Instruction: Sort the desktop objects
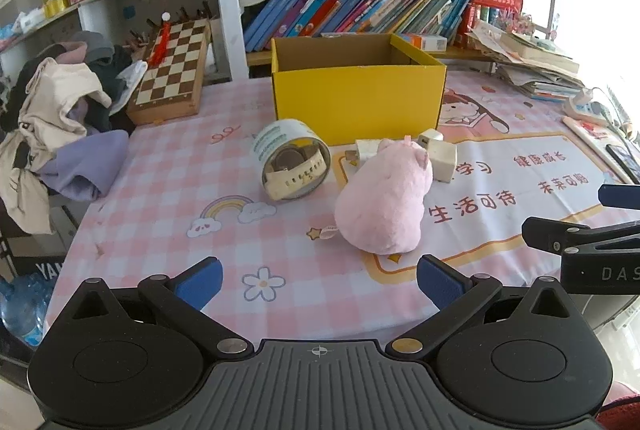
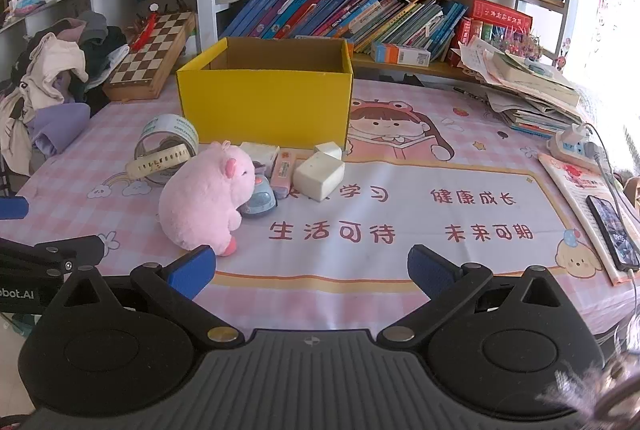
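A pink plush pig (image 1: pixel 384 198) (image 2: pixel 208 196) sits mid-table in front of an open yellow box (image 1: pixel 358 98) (image 2: pixel 266 96). Left of the pig lies a tape roll (image 1: pixel 290 158) (image 2: pixel 170 134) with a cream watch (image 1: pixel 298 178) (image 2: pixel 158 160) in it. Beside the pig are white charger blocks (image 1: pixel 438 154) (image 2: pixel 319 176), a small blue toy car (image 2: pixel 260 198) and a pink flat item (image 2: pixel 283 170). My left gripper (image 1: pixel 319 284) is open near the table's front edge, short of the pig. My right gripper (image 2: pixel 312 270) is open over the mat, right of the pig, holding nothing.
A chessboard (image 1: pixel 174 66) (image 2: pixel 150 48) and a heap of clothes (image 1: pixel 60 110) (image 2: pixel 52 86) crowd the left. Slanted books (image 2: pixel 340 14) fill the shelf behind. Stacked papers (image 2: pixel 528 86), a power strip (image 2: pixel 572 146) and a phone (image 2: pixel 612 230) line the right edge.
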The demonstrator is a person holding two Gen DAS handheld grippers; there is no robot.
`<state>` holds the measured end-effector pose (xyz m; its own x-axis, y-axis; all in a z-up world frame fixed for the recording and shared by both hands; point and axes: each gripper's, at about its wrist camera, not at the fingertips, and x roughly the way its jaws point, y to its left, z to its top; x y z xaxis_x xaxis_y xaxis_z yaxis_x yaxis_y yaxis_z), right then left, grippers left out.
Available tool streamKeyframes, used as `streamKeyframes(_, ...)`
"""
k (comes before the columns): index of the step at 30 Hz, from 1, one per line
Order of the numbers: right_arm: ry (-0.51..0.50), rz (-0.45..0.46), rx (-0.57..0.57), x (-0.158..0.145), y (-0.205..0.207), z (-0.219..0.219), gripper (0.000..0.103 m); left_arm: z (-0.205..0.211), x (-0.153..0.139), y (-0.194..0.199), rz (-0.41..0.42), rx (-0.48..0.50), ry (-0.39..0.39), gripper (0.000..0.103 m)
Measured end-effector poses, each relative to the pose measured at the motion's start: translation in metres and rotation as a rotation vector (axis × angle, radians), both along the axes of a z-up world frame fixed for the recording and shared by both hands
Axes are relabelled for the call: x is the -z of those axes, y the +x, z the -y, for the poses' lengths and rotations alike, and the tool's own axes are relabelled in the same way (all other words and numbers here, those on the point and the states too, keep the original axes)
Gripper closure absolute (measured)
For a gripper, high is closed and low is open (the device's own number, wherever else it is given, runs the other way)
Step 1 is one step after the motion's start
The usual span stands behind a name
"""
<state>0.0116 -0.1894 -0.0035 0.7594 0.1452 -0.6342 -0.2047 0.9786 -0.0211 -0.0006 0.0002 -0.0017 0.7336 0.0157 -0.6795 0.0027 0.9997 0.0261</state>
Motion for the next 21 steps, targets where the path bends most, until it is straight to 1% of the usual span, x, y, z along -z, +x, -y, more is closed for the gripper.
streamKeyframes(4, 0.001, 0.000, -0.006, 0.000, -0.002, -0.002, 0.000, -0.003, 0.005, 0.001, -0.016, -0.006, -0.003, 0.000)
streamKeyframes(8, 0.004, -0.001, -0.012, 0.000, -0.004, 0.000, 0.000, -0.002, -0.003, 0.003, -0.028, -0.012, -0.003, 0.000)
streamKeyframes(10, 0.011, -0.005, -0.014, 0.000, -0.003, 0.000, 0.000, 0.003, -0.009, 0.002, -0.022, -0.010, 0.006, 0.000)
streamKeyframes(13, 0.017, -0.006, -0.012, 0.000, -0.002, 0.000, 0.000, -0.001, -0.003, -0.001, -0.006, -0.002, 0.009, 0.000)
streamKeyframes(21, -0.006, -0.001, -0.003, 0.001, -0.003, -0.001, 0.000, -0.001, -0.003, 0.000, -0.009, 0.011, 0.019, 0.000)
